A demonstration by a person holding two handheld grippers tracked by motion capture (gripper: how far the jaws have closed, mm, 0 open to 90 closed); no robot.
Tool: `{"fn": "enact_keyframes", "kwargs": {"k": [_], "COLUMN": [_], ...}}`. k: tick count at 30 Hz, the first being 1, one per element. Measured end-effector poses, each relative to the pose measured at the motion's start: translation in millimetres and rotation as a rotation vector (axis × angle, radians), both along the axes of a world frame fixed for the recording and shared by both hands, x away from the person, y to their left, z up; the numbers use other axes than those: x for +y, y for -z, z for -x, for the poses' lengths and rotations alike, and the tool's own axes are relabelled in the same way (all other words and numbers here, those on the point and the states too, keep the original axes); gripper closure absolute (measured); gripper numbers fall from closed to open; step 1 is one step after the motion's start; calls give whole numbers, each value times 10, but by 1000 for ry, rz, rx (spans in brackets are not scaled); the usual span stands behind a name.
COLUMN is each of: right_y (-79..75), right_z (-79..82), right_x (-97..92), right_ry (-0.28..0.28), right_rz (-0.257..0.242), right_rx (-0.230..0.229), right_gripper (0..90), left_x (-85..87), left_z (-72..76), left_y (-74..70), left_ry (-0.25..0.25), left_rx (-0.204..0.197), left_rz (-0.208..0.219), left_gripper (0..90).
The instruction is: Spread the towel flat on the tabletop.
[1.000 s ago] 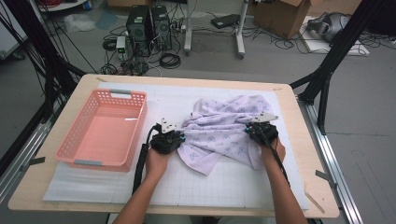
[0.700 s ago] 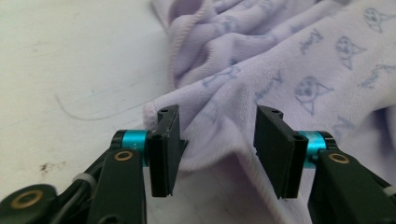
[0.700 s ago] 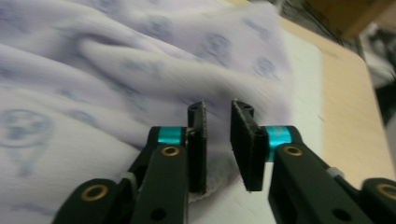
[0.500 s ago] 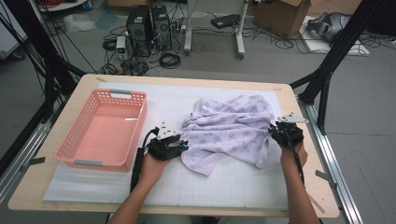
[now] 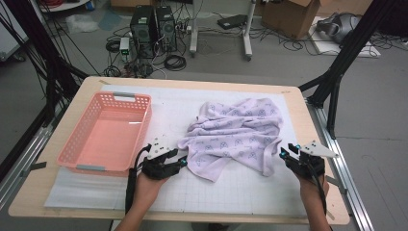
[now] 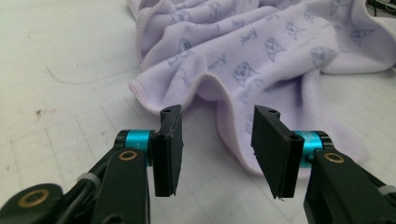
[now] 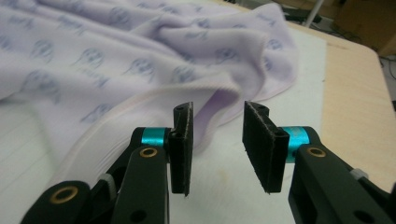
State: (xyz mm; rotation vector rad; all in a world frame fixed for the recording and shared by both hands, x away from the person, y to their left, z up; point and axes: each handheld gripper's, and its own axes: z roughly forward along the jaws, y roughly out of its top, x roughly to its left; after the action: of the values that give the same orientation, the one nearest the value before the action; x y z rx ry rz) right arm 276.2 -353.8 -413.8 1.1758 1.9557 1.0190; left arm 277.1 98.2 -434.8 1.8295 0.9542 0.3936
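Grey floor stretches behind the table, with black computer towers, loose cables and a cardboard box on it. Closer to me stands a wooden table with a white gridded mat on top.

A pink plastic basket sits on the left part of the mat. It has little holes in its walls.

Beside the basket, in the middle of the mat, lies a light purple towel. It is all crumpled and bumpy, with small blue pictures printed on it. One corner hangs down toward the person's side of the table.

The person's two arms come in from the near edge. The left gripper sits just beside the towel's left edge, between the towel and the basket. In the left gripper view, the left gripper has its black pads spread apart. The jaws have just been opening. Nothing is pinched; the towel's wavy hem lies past the tips, in front of the gap.

The right gripper is just off the towel's right side, near the right edge of the mat. In the right gripper view, the right gripper is spread apart too, and its jaws have just been opening. A folded towel edge lies just ahead of the pads, not squeezed by them.
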Motion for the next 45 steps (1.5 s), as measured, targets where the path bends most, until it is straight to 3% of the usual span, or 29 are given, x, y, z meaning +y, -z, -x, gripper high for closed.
{"fn": "enact_keyframes", "kwargs": {"k": [2,6,10,14,18,21,24,25,31,34,37,40,42,45], "right_y": [7,16,27,27,37,62,80,82,122,162,208,265,305,326], "right_z": [87,238,363,445,487,492,476,473,451,423,388,340,299,272], "right_x": [40,127,214,299,387,445,467,468,481,580,729,865,896,840], "right_ry": [-18,-59,-95,-130,-172,-191,-197,-197,-193,-227,-296,-303,-265,-254], "right_rz": [0,21,24,9,-10,-4,-4,-5,-9,0,15,56,101,100], "right_rx": [6,10,15,19,28,42,50,51,71,91,117,140,149,170], "right_gripper": [622,618,617,612,603,601,601,601,606,615,638,652,688,834], "left_x": [-44,-213,-497,-780,-943,-981,-936,-889,-559,-387,-248,-144,-94,-33], "left_z": [105,218,230,179,141,177,184,173,300,378,425,450,462,470], "left_y": [1,18,41,83,155,156,145,139,100,69,48,43,51,66], "left_ry": [35,96,142,188,190,158,140,142,131,108,94,83,71,62], "left_rx": [4,5,30,75,92,36,15,34,33,18,11,9,8,13], "left_rz": [6,-3,-23,-88,-151,-221,-250,-232,-170,-158,-144,-136,-124,-110], "left_gripper": [618,619,540,475,473,569,786,838,852,852,851,850,850,848]}}
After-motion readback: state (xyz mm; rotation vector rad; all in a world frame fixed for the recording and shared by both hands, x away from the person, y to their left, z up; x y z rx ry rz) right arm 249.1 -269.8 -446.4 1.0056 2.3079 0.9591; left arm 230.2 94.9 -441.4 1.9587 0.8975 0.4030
